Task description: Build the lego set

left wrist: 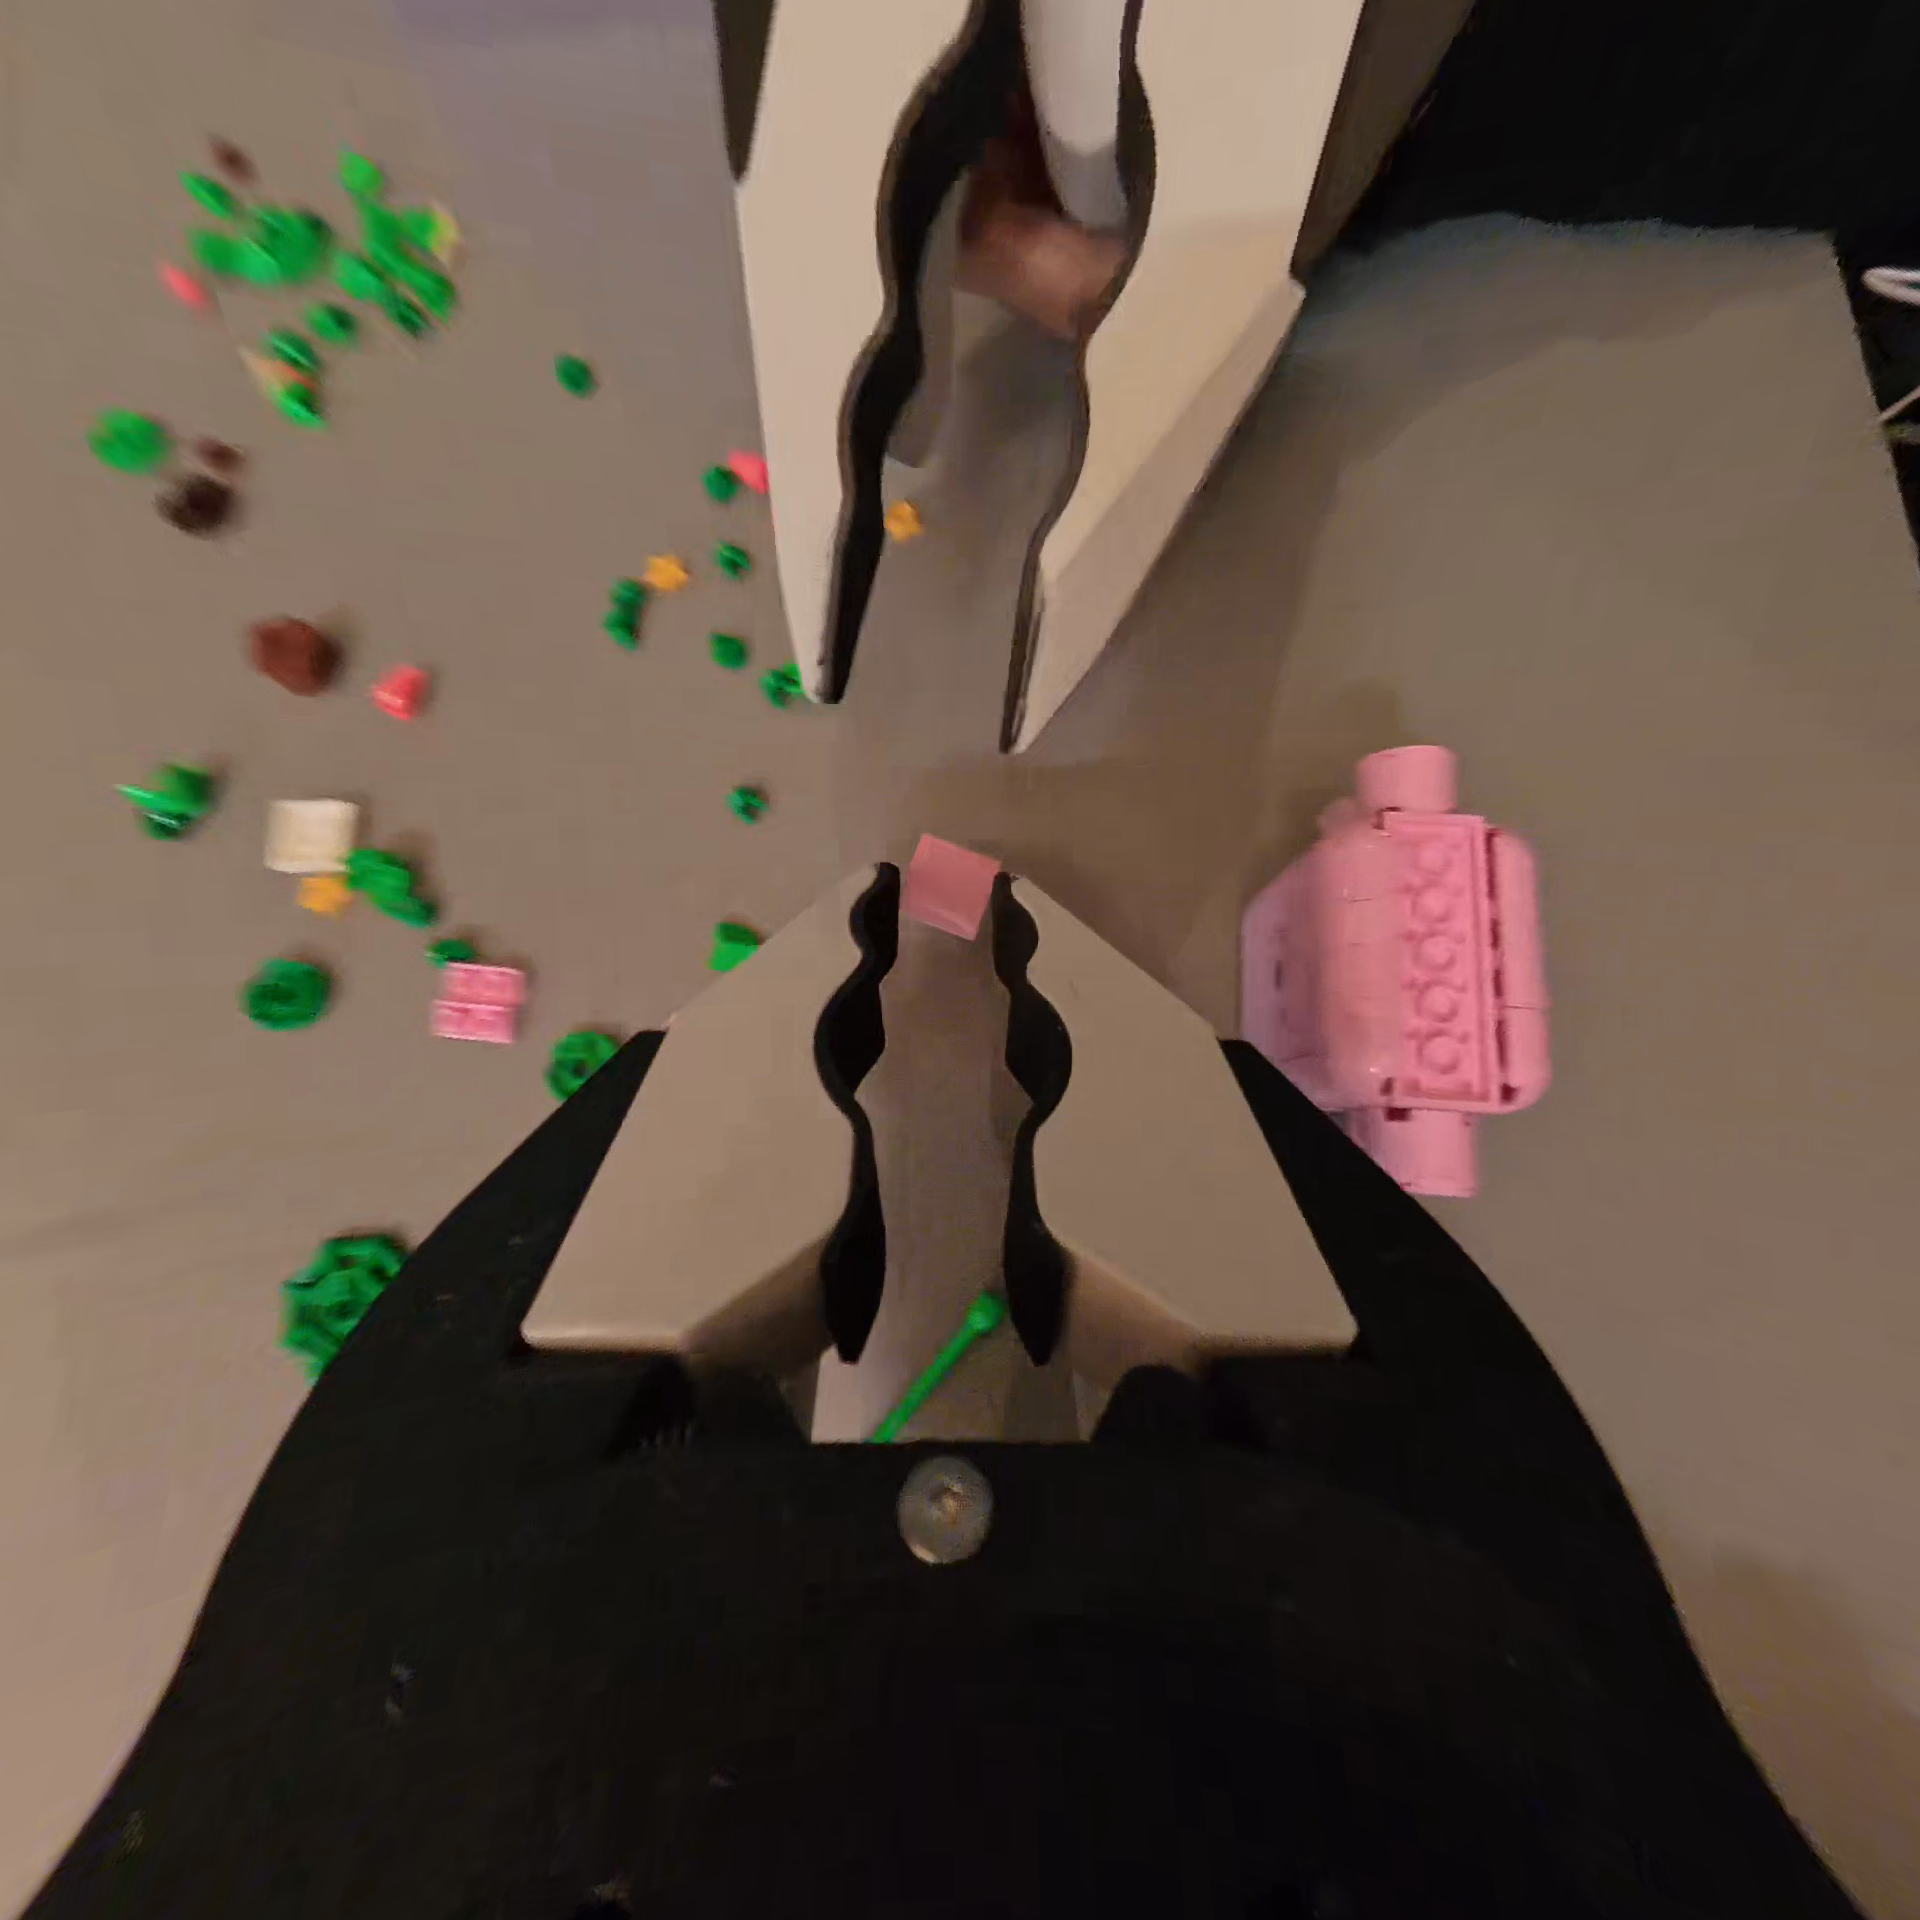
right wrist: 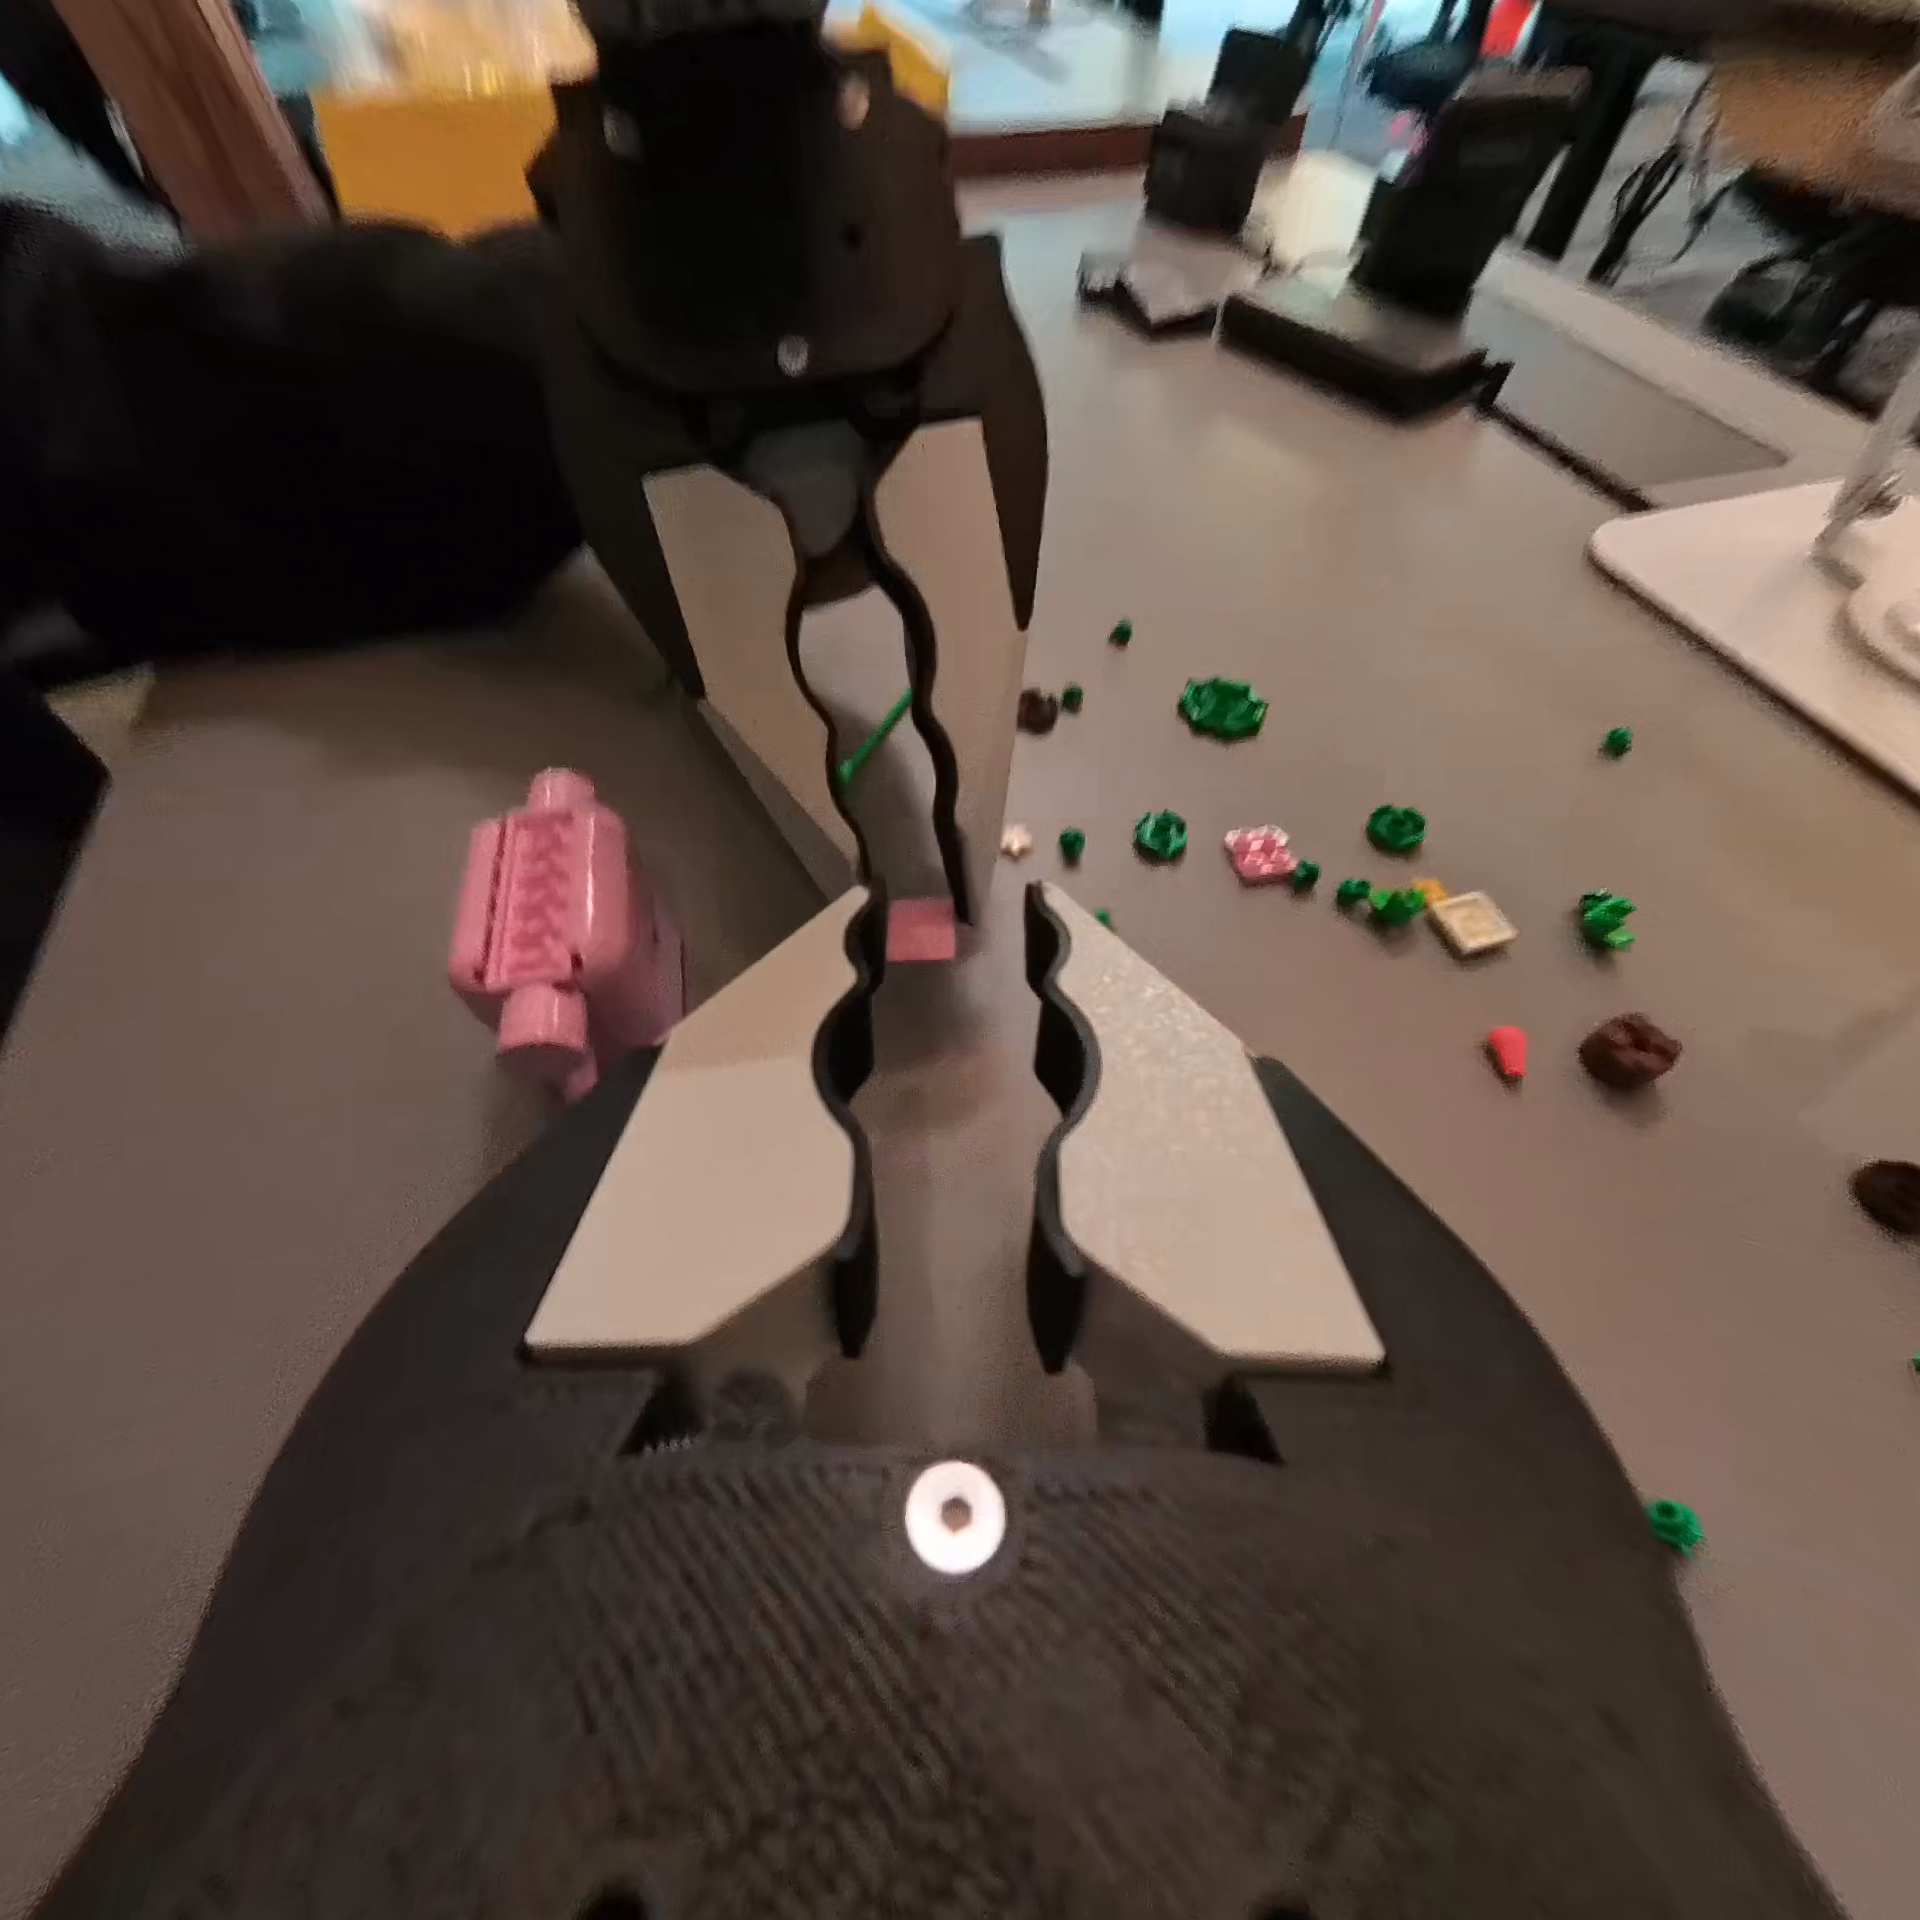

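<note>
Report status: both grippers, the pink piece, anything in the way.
Left gripper at the small pink brick, grip unclear. Right gripper open, empty, facing it. Pink assembly on its side nearby. Green rod under left fingers, loose pieces scattered.

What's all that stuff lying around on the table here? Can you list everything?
Small pink brick: one, pink, between the left tool's fingertips.
Pink assembly: one, pink, on its side beside the tools.
Loose green pieces: many, green, scattered over the grey table.
Green rod: one, under the left tool.
Brown pieces: several, among the green.
White tray: one, far edge.
Left tool: black and grey.
Right tool: black and grey, open.
</note>
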`<move>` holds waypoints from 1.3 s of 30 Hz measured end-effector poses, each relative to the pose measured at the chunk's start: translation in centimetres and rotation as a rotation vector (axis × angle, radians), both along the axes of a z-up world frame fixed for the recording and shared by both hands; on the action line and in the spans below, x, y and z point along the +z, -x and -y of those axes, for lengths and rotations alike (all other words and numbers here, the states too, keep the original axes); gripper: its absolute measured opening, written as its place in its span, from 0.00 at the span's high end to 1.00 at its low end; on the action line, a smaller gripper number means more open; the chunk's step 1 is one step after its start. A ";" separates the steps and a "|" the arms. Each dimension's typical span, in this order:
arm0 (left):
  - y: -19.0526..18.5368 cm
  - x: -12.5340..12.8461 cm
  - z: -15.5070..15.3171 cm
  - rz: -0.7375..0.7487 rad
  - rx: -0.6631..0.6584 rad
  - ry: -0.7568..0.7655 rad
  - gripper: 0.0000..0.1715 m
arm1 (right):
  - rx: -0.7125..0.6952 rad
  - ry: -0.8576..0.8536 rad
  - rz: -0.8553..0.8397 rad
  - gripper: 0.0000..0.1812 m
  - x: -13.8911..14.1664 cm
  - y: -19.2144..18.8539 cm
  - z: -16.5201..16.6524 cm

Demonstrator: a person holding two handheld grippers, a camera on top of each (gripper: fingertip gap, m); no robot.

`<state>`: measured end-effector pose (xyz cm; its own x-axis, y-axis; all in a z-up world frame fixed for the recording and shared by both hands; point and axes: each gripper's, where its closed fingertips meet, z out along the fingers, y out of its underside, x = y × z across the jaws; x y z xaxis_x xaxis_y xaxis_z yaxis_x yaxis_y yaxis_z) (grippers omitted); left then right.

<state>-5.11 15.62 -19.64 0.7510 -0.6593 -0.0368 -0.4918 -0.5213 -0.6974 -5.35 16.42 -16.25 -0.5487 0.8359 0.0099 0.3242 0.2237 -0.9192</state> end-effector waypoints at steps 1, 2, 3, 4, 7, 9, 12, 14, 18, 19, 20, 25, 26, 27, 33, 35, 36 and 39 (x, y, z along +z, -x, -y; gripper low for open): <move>-0.3 -0.6 0.2 0.004 0.011 0.035 0.92 | 0.018 -0.040 0.039 0.86 -1.0 -0.2 0.2; -0.4 -1.1 0.3 0.005 0.025 0.057 0.92 | 0.035 -0.071 0.074 0.86 -1.9 -0.4 0.4; -0.5 -1.5 0.4 0.011 0.038 0.074 0.92 | 0.052 -0.092 0.102 0.86 -2.6 -0.5 0.8; -0.7 -1.7 0.5 0.025 0.043 0.085 0.92 | 0.073 -0.109 0.123 0.87 -3.2 -0.7 1.2; -1.0 -1.8 0.6 0.088 0.053 0.101 0.92 | 0.088 -0.190 0.154 0.88 -4.4 -0.7 1.8; -1.1 -1.5 0.6 0.136 0.060 0.105 0.92 | 0.093 -0.227 0.164 0.88 -4.9 -0.8 2.1; -1.3 -1.3 0.6 0.187 0.057 0.116 0.92 | 0.078 -0.269 0.179 0.91 -5.4 -0.6 2.0; -1.3 -1.4 0.6 0.183 0.059 0.117 0.92 | 0.072 -0.267 0.186 0.92 -5.5 -0.6 1.9; -1.5 -1.4 0.8 0.219 0.046 0.126 0.87 | 0.074 -0.246 0.205 0.92 -5.6 -0.7 1.9; -1.5 -1.4 0.9 0.230 0.042 0.134 0.85 | 0.075 -0.243 0.207 0.92 -5.6 -0.7 1.8; -1.5 -1.6 1.0 0.234 0.040 0.139 0.84 | 0.075 -0.241 0.209 0.92 -5.6 -0.8 1.8; -1.3 -1.7 1.1 0.270 0.035 0.144 0.81 | 0.071 -0.221 0.219 0.92 -5.5 -0.8 1.6; -1.3 -1.4 1.1 0.287 0.035 0.135 0.80 | 0.069 -0.205 0.215 0.92 -5.3 -0.8 1.6; -1.2 -1.0 1.0 0.307 0.035 0.125 0.80 | 0.066 -0.185 0.209 0.92 -5.0 -0.8 1.5; -0.9 3.1 0.5 0.544 0.036 0.021 0.78 | 0.099 0.103 0.144 0.92 -1.5 -0.8 2.1; -0.8 5.1 0.7 0.652 0.012 -0.030 0.77 | 0.140 0.277 0.119 0.92 0.6 -1.0 2.5; -0.8 6.2 0.9 0.705 -0.003 -0.058 0.76 | 0.161 0.369 0.105 0.92 1.7 -1.2 2.5; -0.3 8.6 1.2 0.806 -0.026 -0.127 0.77 | 0.211 0.618 0.070 0.92 4.6 -1.6 1.9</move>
